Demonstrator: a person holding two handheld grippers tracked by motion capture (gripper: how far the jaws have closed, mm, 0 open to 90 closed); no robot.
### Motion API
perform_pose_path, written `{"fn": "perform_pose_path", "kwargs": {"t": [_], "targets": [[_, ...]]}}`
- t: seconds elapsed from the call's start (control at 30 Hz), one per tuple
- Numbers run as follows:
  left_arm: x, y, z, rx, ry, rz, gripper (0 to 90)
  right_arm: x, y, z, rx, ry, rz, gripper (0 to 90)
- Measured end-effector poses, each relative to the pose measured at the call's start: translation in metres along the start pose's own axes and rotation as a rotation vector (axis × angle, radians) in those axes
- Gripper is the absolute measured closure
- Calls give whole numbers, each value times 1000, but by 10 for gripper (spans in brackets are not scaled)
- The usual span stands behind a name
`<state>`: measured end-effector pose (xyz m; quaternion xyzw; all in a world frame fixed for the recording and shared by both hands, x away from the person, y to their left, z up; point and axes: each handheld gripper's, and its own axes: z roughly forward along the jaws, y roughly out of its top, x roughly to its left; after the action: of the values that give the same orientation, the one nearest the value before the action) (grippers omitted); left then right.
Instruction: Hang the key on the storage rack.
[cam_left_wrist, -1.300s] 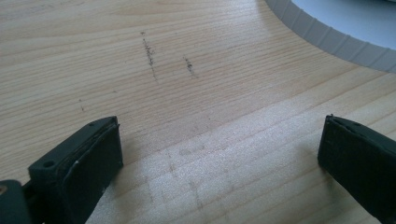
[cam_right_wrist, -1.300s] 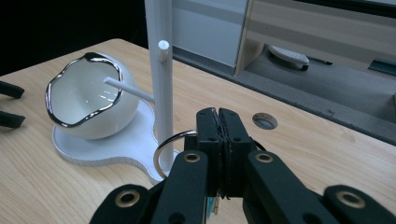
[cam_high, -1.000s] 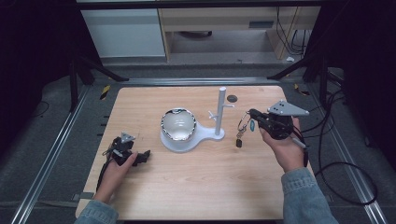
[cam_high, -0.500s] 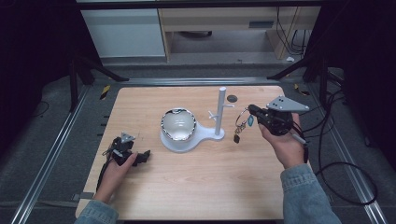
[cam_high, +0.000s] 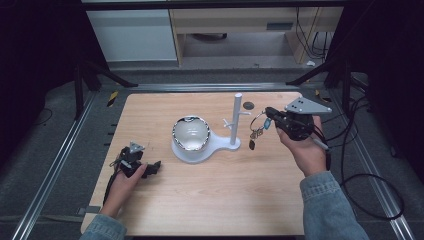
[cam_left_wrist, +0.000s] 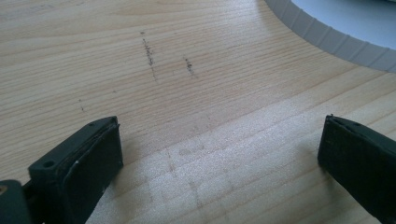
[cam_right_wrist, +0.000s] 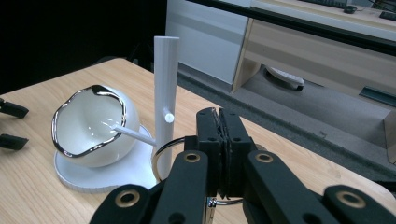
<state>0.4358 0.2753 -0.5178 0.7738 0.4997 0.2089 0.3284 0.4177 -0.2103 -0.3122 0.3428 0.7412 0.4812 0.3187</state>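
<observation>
High view, right tongs (cam_high: 269, 119) clamping key ring (cam_high: 257, 121), beside white stand (cam_high: 236, 120)

A bowl (cam_high: 190, 133) sat on a stand base (cam_high: 210, 150) at mid-table (cam_high: 210, 205), with the stand's post (cam_high: 236, 120) rising just right of it. The right gripper (cam_high: 267, 114) hung just right of the post, a key ring (cam_high: 257, 121) dangling from its closed jaws. The left gripper (cam_high: 152, 167) lay on the table, well left of the bowl and nearer the person, jaws apart.
</observation>
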Motion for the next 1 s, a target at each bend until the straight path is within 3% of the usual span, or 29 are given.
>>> {"fn": "perform_pose_path", "kwargs": {"t": [1.0], "targets": [[0,0,0,0,0,0,0,2,15,4,-21,6,-16,889]]}}
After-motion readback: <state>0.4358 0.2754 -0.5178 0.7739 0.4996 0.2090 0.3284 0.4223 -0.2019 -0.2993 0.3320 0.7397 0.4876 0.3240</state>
